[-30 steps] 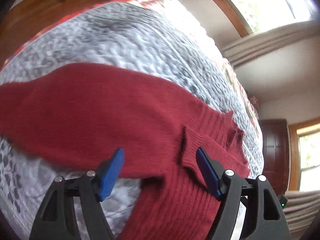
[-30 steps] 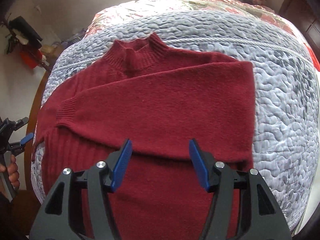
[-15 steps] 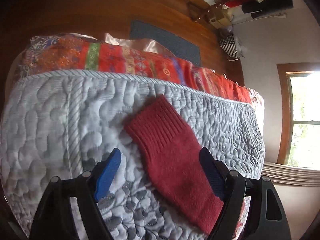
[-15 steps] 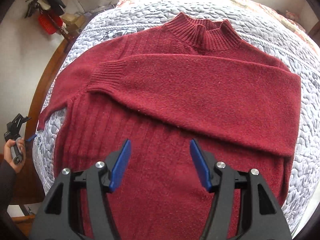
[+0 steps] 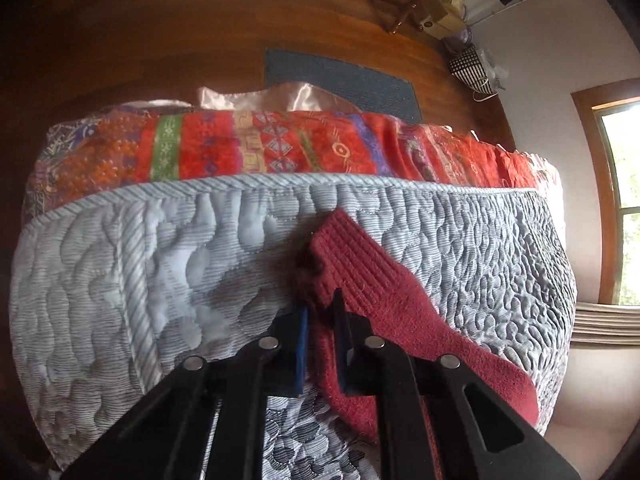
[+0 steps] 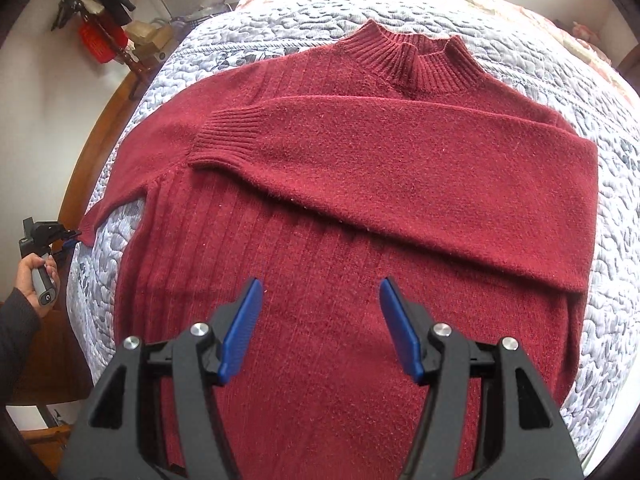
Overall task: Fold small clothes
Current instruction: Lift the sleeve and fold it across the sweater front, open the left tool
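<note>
A dark red knit sweater [image 6: 360, 240] lies face up on the grey quilted bed [image 6: 612, 288], collar at the far end. One sleeve [image 6: 420, 176] is folded across the chest. The other sleeve [image 6: 132, 168] stretches out to the bed's left edge. In the left wrist view my left gripper [image 5: 320, 320] is shut on this sleeve's ribbed cuff [image 5: 352, 264], near the quilt's border. The same left gripper [image 6: 60, 236] shows small at the far left of the right wrist view, held by a hand. My right gripper [image 6: 320, 324] hovers open over the sweater's lower body, holding nothing.
A red patterned blanket [image 5: 280, 148] hangs below the quilt's edge, with wooden floor [image 5: 200, 40] and a dark mat [image 5: 340, 76] beyond. A stand with a red bag [image 6: 96, 40] and clutter is by the wall. A window [image 5: 616, 200] is at the right.
My left gripper swung away from the collar to the outstretched sleeve's cuff and closed on it. My right gripper moved up over the sweater's body and stayed open.
</note>
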`<state>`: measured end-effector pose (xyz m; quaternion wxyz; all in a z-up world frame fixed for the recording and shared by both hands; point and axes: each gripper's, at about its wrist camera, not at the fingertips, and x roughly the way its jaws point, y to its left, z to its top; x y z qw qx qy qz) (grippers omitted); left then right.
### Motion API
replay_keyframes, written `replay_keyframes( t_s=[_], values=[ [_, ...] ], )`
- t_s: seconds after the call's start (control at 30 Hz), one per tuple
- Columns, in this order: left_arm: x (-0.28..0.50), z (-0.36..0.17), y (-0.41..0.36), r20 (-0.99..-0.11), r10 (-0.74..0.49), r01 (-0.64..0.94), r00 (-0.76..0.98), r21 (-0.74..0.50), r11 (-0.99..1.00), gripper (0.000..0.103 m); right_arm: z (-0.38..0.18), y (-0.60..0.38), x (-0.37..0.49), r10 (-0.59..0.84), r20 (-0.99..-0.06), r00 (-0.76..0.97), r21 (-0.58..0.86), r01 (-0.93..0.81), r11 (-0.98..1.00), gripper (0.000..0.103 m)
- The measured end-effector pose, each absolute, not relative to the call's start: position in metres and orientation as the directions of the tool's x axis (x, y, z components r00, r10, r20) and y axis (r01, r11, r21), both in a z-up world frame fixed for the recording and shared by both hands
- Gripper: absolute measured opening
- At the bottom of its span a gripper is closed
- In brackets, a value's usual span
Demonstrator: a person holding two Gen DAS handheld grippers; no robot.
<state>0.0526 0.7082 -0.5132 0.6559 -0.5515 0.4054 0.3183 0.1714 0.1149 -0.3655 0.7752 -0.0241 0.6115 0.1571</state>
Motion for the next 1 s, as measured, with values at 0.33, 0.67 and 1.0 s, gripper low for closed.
replay_keyframes(
  t_s=[0.33,0.67,1.0],
  values=[
    [0.113,-0.307,0.632,-0.669,0.066,-0.577,0.74,-0.582,0.574,0.009,-0.341,0.086,0.159,0.25,-0.942,0.222,0.205,-0.208,0.957,0.061],
    [0.199,-0.152,0.46,-0.472,-0.121,-0.143,0.873,-0.484,0.863,0.009,-0.312,0.027,0.148,0.259,-0.92,0.295,0.241,-0.098,0.966,0.066],
    [0.261,-0.205,0.251,-0.587,-0.35,0.169,0.73,-0.341,0.925,0.009,-0.319,-0.053,0.14,0.223,-0.919,0.325,0.255,0.059,0.965,0.066]
  ],
)
